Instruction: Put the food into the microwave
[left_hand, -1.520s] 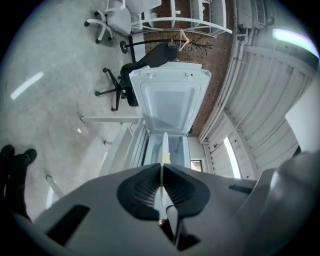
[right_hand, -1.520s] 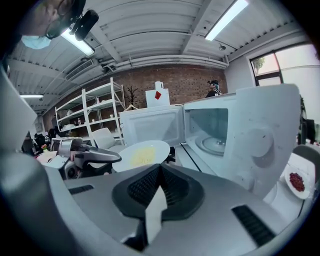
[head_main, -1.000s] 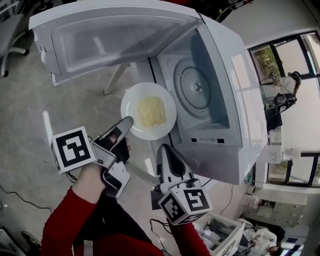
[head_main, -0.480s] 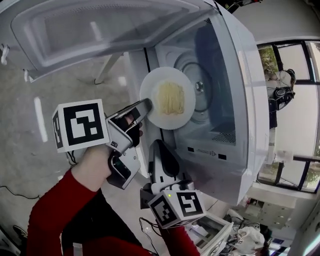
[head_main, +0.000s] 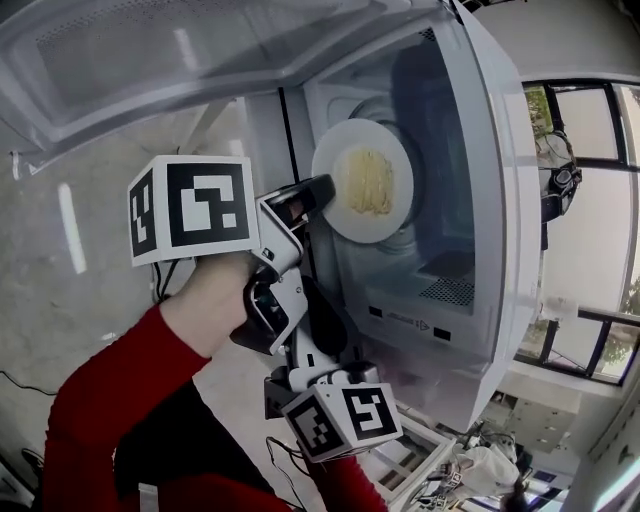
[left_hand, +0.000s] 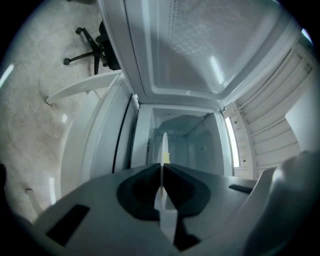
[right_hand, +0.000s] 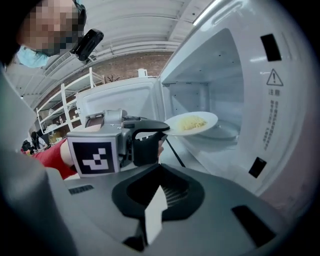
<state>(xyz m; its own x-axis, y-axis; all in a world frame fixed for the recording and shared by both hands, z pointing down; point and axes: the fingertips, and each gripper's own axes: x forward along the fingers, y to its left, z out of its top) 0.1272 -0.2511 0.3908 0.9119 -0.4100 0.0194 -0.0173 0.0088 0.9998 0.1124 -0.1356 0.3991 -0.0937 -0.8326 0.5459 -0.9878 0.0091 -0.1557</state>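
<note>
A white plate (head_main: 337, 150) with yellow noodles (head_main: 369, 181) hangs level inside the open microwave (head_main: 500, 200), just above the glass turntable (right_hand: 226, 131). My left gripper (head_main: 322, 188) is shut on the plate's near rim; in the left gripper view the plate (left_hand: 163, 145) runs edge-on between the jaws. The right gripper view shows the plate (right_hand: 210, 119) past the door sill, with the left gripper (right_hand: 163, 128) pinching it. My right gripper (right_hand: 160, 167) is shut on nothing, low in front of the microwave and partly hidden behind the left one in the head view.
The microwave door (head_main: 150, 60) stands swung wide to the left. A table leg (head_main: 205, 125) and grey floor (head_main: 60, 260) show under it. An office chair (left_hand: 92, 47) stands further off. Windows (head_main: 590, 130) lie to the right.
The left gripper has carried the plate from outside the door opening into the microwave cavity. The right gripper stayed low in front.
</note>
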